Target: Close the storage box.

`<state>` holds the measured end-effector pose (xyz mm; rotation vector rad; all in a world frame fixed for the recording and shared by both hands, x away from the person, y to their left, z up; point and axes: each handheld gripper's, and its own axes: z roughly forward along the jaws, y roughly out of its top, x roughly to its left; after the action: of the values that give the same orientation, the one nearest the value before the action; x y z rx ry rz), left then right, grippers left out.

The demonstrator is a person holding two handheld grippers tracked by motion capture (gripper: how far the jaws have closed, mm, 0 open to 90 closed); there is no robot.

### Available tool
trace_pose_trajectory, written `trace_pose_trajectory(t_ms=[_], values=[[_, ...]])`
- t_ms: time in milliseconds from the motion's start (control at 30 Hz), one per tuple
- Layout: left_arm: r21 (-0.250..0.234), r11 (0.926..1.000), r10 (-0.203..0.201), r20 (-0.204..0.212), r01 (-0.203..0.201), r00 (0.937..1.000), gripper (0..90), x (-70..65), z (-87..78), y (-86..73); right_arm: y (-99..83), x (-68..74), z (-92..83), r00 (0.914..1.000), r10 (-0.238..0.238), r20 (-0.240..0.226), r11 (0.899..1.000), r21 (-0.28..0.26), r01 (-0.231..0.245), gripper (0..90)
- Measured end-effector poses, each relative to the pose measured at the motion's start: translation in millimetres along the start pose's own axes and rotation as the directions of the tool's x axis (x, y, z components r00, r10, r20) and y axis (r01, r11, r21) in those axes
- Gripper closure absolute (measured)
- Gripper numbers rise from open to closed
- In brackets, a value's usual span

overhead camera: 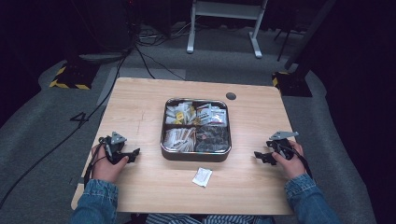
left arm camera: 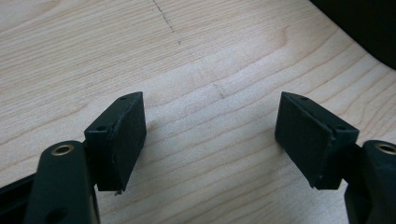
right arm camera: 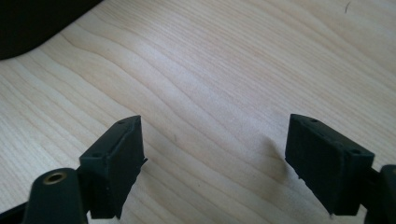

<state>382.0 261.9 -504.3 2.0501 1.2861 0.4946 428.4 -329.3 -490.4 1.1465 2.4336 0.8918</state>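
Tin (overhead camera: pixel 196 154) and white packet (overhead camera: pixel 202 177) are seen from the high view. Both gripper views show bare table (left arm camera: pixel 210 56) between released jaws: left gripper (overhead camera: pixel 132 154), right gripper (overhead camera: pixel 259 156). Tin contents are hard to make out.

A person in blue denim sleeves (overhead camera: pixel 95 198) holds 2 black grippers, the left gripper (overhead camera: pixel 132 154) and right gripper (overhead camera: pixel 259 156), each topped by a grey 3-cornered plate, black cables trailing.

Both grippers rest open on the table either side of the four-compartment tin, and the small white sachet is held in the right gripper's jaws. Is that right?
Not quite. The white sachet lies loose on the table in front of the tin, held by neither gripper. The right gripper view shows the right gripper open over bare wood. The rest stands: the left gripper is open too, as the high view confirms.
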Motion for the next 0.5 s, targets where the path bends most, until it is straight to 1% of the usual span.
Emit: trace_pose_trajectory(t_ms=[67, 100, 200, 267, 333, 367, 400, 500], values=[[0.0, 1.0, 0.001, 0.0, -0.001, 1.0, 25.4, 0.1, 0.0, 0.0, -1.9, -0.6, 1.6, 1.0, 0.008, 0.001, 1.0, 0.006, -0.008, 19.1], [0.0, 1.0, 0.0, 0.0, 0.0, 1.0, 25.4, 0.0, 0.0, 0.0, -2.8, -0.5, 2.3, 0.9999, 0.012, 0.003, 1.0, -0.004, -0.012, 18.4], [0.0, 1.0, 0.0, 0.001, 0.0, 1.0, 25.3, 0.1, 0.1, 0.1, -3.5, -0.5, 2.3, 0.9999, 0.011, 0.005, 1.0, -0.007, -0.011, 17.8], [-0.001, 1.0, 0.001, 0.0, -0.001, 1.0, 25.3, 0.2, 0.4, 0.3, -4.7, -0.2, 3.3, 0.9999, 0.011, 0.007, 1.0, -0.02, -0.011, 15.3], [-0.001, 1.0, 0.0, 0.001, 0.0, 1.0, 25.4, 0.1, 0.4, 0.3, -7.3, -0.1, 5.5, 0.9998, 0.016, 0.015, 0.998, -0.054, -0.015, 13.9], [-0.001, 1.0, 0.002, 0.0, -0.002, 1.0, 25.3, 0.2, 0.4, 0.3, -10.8, 0.9, 7.4, 0.9991, 0.033, 0.027, 0.995, -0.095, -0.03, 12.8], [-0.001, 1.0, 0.001, 0.0, -0.001, 1.0, 25.3, 0.1, 0.4, 0.3, -12.3, 2.2, 8.2, 0.9981, 0.047, 0.039, 0.993, -0.113, -0.042, 12.6], [-0.001, 1.0, 0.001, 0.001, -0.001, 1.0, 25.4, 0.1, 0.4, 0.4, -14.0, 1.9, 6.8, 0.9982, 0.047, 0.036, 0.993, -0.114, -0.042, 12.9]])
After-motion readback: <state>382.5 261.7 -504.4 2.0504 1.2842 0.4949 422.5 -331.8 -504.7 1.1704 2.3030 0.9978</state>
